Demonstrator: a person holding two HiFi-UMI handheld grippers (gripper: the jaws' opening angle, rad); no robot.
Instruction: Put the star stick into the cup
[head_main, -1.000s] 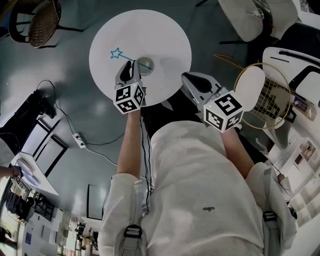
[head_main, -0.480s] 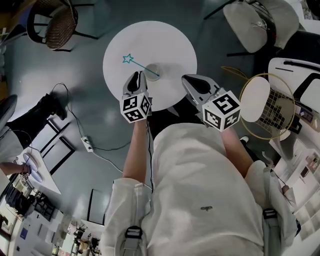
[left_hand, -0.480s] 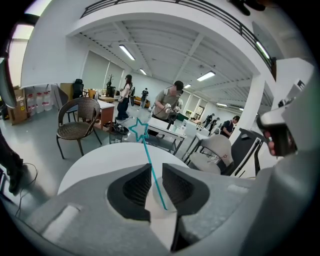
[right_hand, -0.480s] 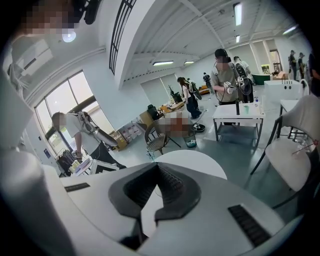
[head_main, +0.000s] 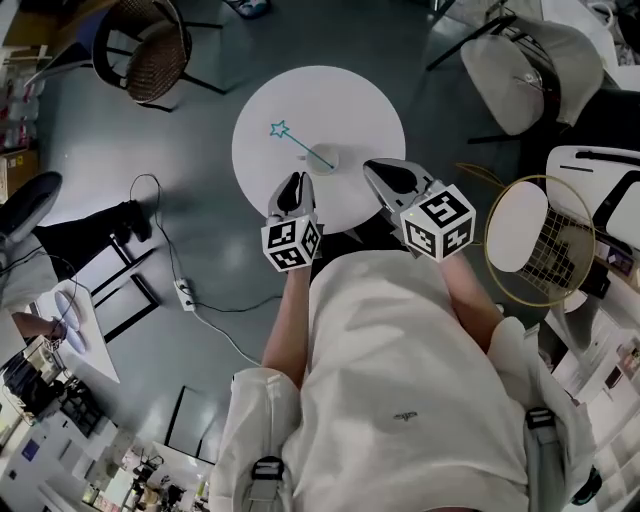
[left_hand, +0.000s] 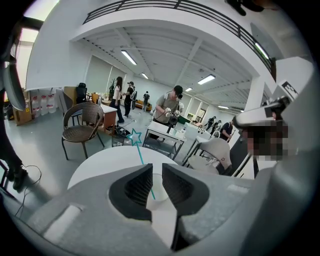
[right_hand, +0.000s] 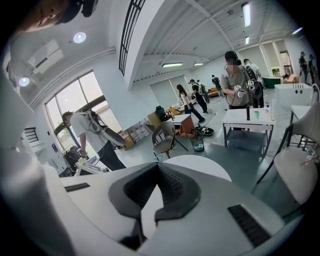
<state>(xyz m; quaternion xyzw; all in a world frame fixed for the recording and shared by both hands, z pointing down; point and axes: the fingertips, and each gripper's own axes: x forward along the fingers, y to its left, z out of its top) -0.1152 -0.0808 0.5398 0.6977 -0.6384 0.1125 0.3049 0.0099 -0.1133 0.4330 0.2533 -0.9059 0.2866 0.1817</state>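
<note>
Round white table (head_main: 362, 108) stands on a dark grey floor (head_main: 200, 250); top is plain and flat, circular edge unbroken; one pale cup (head_main: 322, 158) stands upright on it, a little toward the person's side of centre; a teal star stick (head_main: 300, 145) rests with its lower end in the cup, tilted over the rim, star end raised above the tabletop toward the far left; rest of the top bare white.
</note>
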